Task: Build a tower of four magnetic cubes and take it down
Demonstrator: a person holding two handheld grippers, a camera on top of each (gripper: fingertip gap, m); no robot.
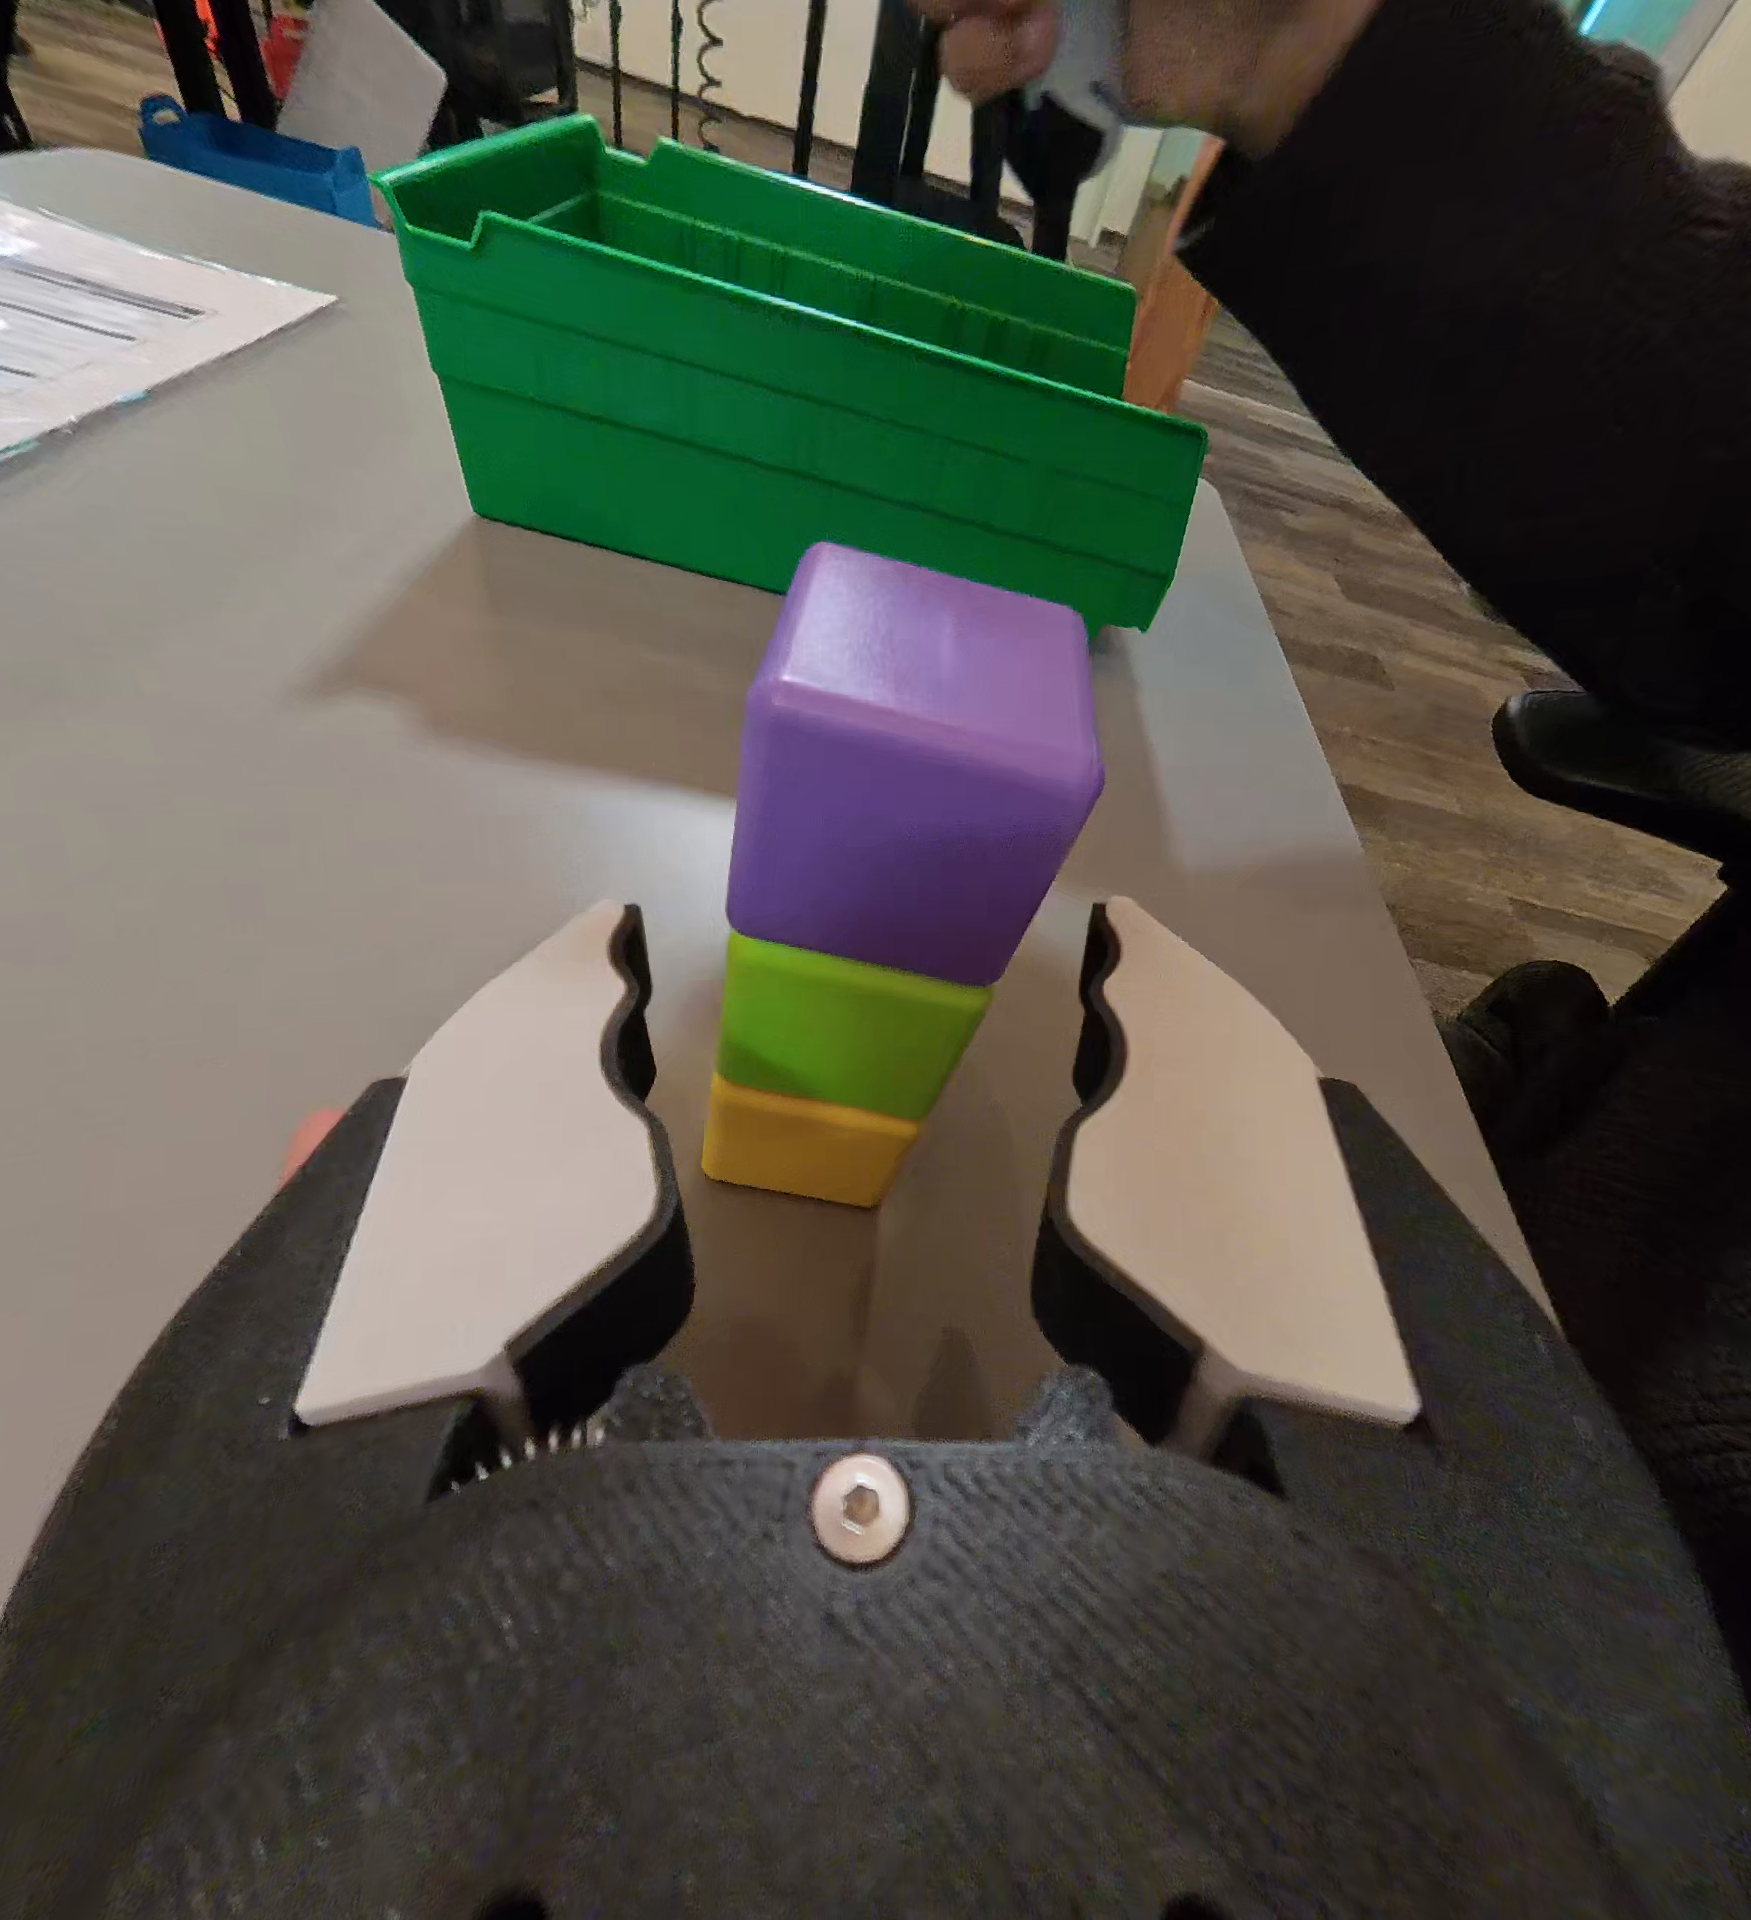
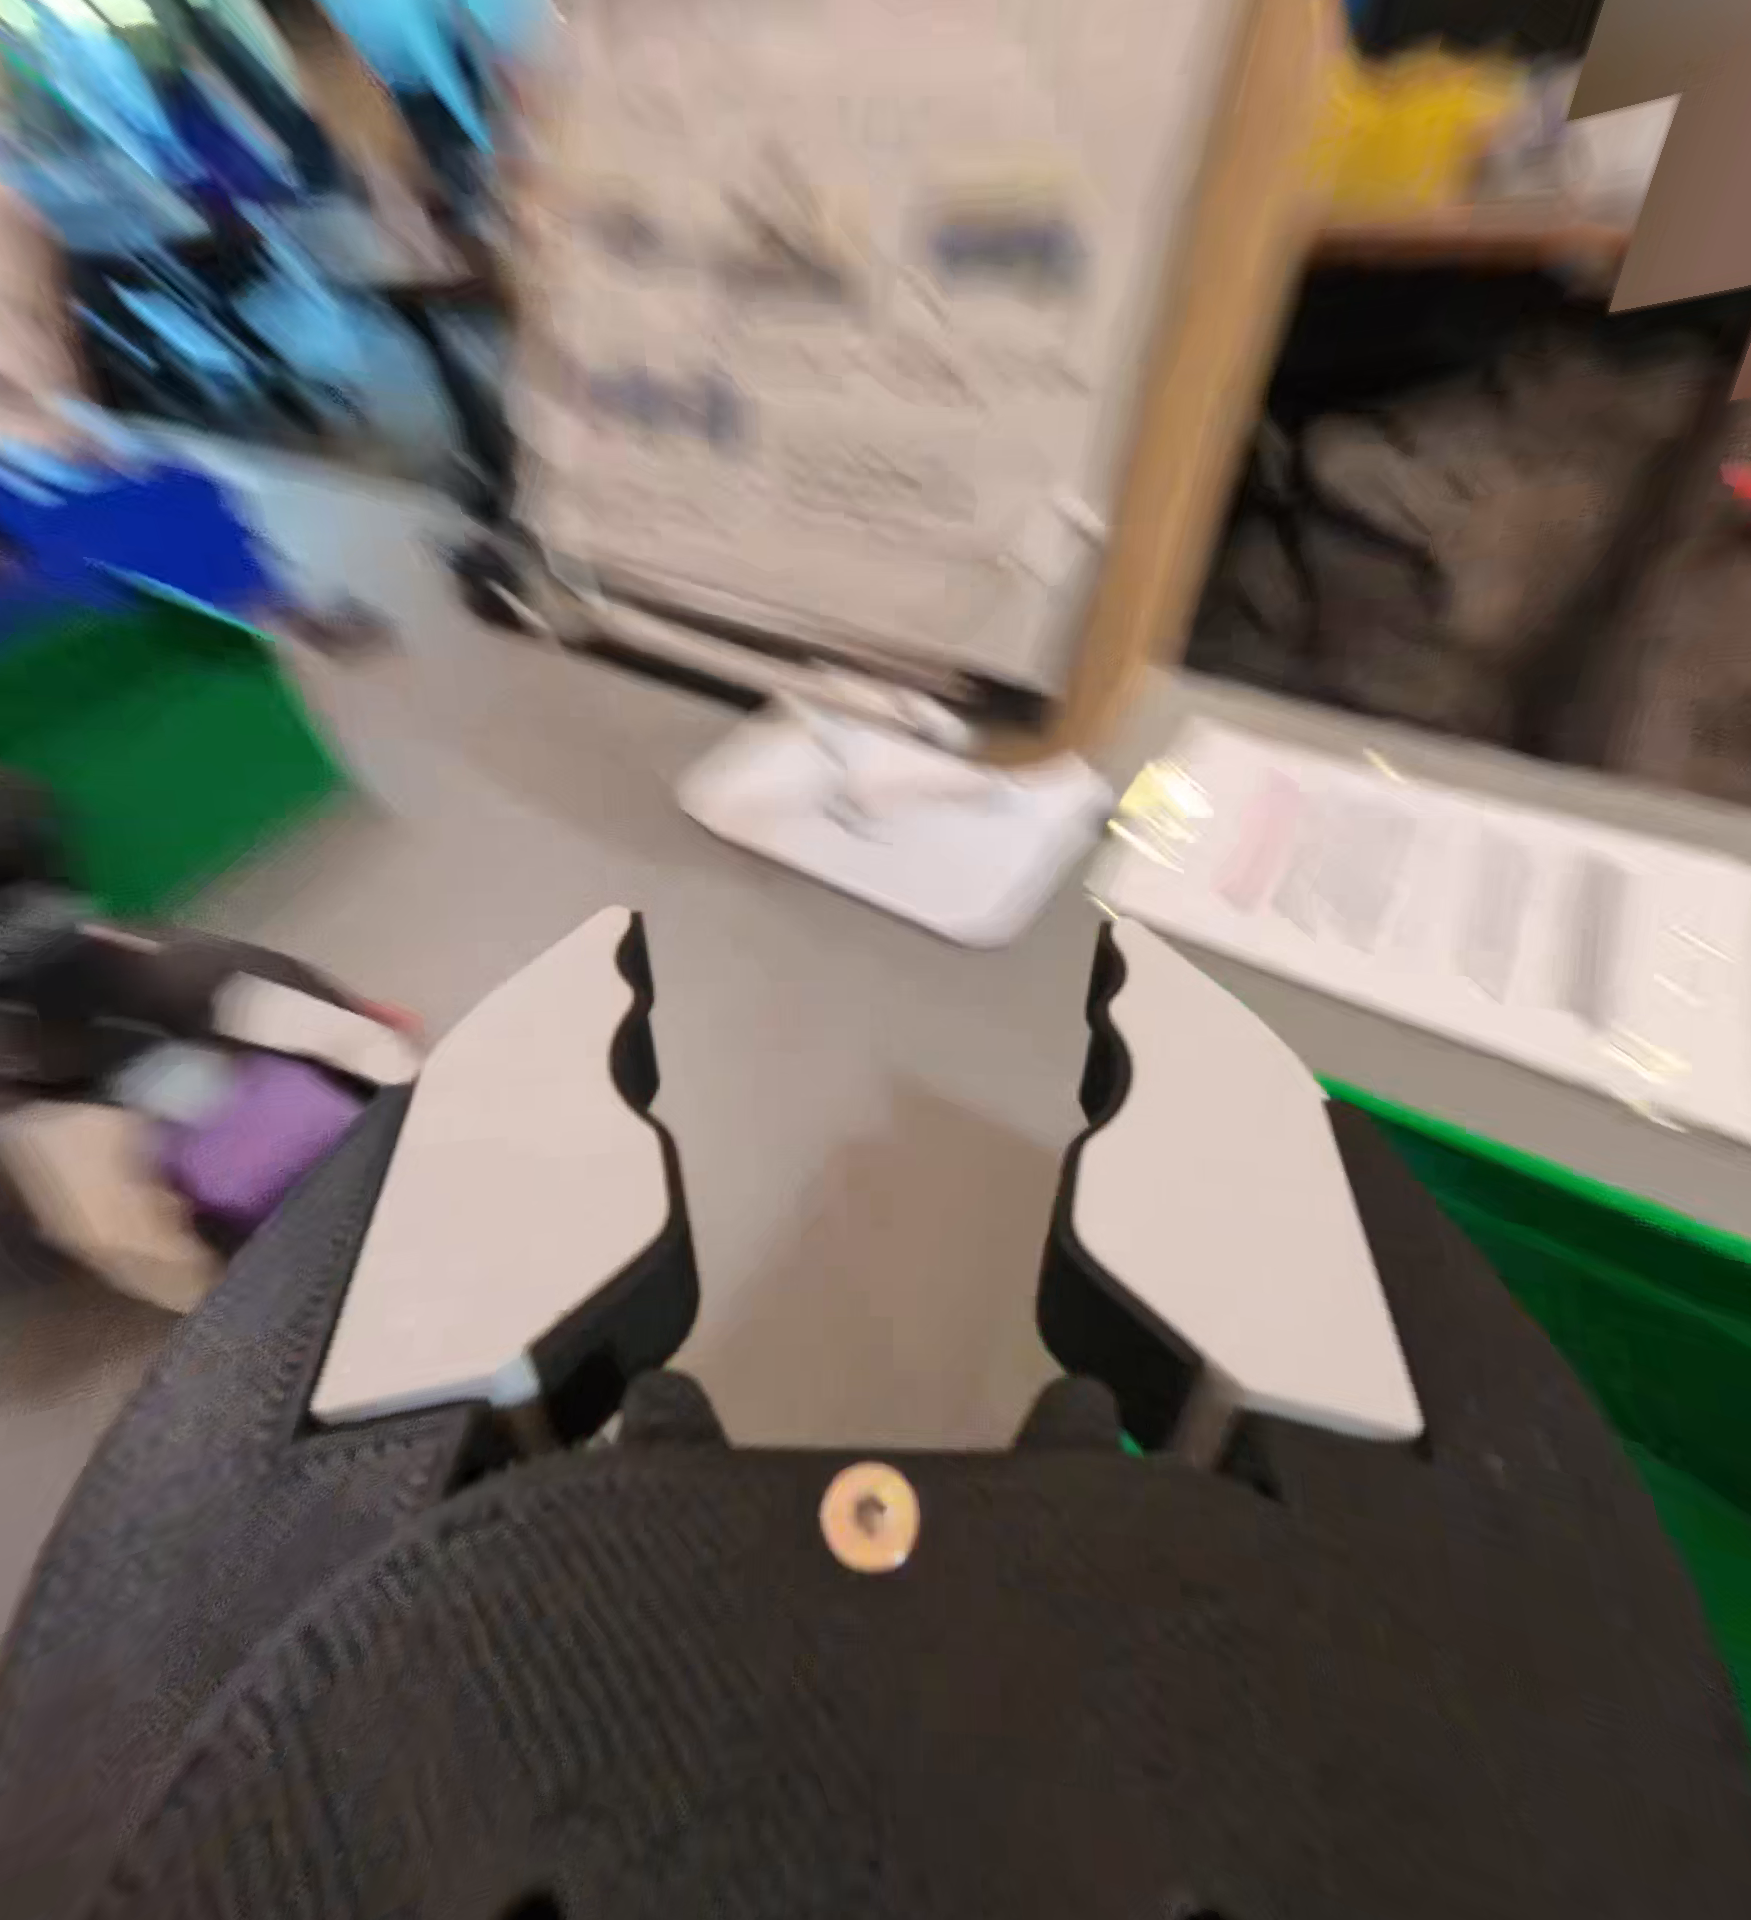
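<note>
In the left wrist view a stack of three blocks stands on the grey table [image 1: 227, 831]: a purple block [image 1: 912, 769] on top, a lime green block [image 1: 850, 1023] in the middle, a yellow block [image 1: 803, 1143] at the bottom. My left gripper [image 1: 866, 920] is open and empty, its fingers standing either side of the stack's lower blocks without touching them. My right gripper [image 2: 871, 935] is open and empty above bare table; that view is blurred by motion. The purple block [image 2: 258, 1138] shows at its left, between the other gripper's fingers.
A long green bin [image 1: 788, 416] stands just behind the stack, near the table's right edge; it also shows in the right wrist view [image 2: 1619, 1278]. Printed sheets [image 1: 50, 322] lie at the left. A dark-sleeved arm [image 1: 1525, 312] reaches over at the right. A white stand base [image 2: 902, 831] sits ahead. The grippers' ends are close to 25 cm from one another.
</note>
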